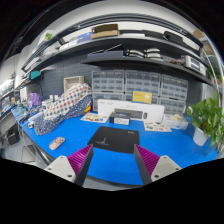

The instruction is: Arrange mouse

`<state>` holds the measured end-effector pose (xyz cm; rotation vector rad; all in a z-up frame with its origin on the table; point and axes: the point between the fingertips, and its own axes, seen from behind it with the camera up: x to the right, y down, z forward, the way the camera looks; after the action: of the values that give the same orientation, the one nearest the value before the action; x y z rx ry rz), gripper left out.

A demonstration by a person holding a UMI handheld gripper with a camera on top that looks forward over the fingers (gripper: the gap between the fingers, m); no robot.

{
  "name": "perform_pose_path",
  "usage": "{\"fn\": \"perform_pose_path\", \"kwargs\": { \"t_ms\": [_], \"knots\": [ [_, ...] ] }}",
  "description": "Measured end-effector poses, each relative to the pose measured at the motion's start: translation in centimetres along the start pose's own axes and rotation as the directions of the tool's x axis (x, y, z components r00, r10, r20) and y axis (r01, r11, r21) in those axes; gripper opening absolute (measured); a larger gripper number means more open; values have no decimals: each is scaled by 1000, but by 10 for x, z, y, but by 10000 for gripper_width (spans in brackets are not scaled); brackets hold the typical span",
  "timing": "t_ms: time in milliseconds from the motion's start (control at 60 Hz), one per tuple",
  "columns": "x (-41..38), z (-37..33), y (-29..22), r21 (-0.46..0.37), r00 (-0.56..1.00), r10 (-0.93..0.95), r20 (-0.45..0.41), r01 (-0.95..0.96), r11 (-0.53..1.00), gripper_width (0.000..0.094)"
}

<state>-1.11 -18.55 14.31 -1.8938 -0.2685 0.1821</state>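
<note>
A black mouse pad (115, 139) lies on the blue table top (170, 145), just ahead of my fingers and partly between their tips. A small dark object (121, 121), perhaps the mouse, sits just beyond the pad's far edge; it is too small to tell. My gripper (113, 158) is open and empty, with its magenta pads (80, 158) wide apart above the blue surface.
A white machine (130, 108) with a yellow box (142, 97) stands at the back of the table. A patterned bag (65, 100) lies at the left, a green plant (208, 120) at the right. Drawer units (140, 85) and shelves line the wall.
</note>
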Motion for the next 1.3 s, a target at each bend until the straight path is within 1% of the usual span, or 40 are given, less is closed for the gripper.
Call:
{"fn": "perform_pose_path", "kwargs": {
  "t_ms": [67,117,250,367,533,667,850,983,1017,1083,1117,1167,1200,1233,1300],
  "knots": [
    [-6,-1,18,-21,1000,10,-7,-10,1000,816],
    [-17,-1,31,-47,1000,8,2,-8,999,814],
    [-68,10,88,-127,999,-20,36,24,992,816],
    [-123,19,114,-182,997,-18,71,31,983,816],
    [-205,46,125,-215,994,-8,107,31,976,814],
    [-263,78,119,-225,992,9,126,20,974,820],
    [-304,132,106,-243,997,21,73,-3,970,809],
    [-309,170,102,-268,1000,11,0,-11,963,778],
    [-309,178,96,-256,1000,22,-19,-26,966,750],
    [-307,191,91,-264,998,29,-49,-41,964,686],
    [-308,195,91,-269,998,35,-54,-48,962,618],
    [-309,200,91,-278,996,55,-65,-70,958,560],
    [-307,203,90,-280,994,63,-86,-85,956,469],
    [-306,205,89,-286,993,72,-96,-97,953,466],
    [-305,206,90,-294,991,76,-111,-106,950,427]
  ]
}}
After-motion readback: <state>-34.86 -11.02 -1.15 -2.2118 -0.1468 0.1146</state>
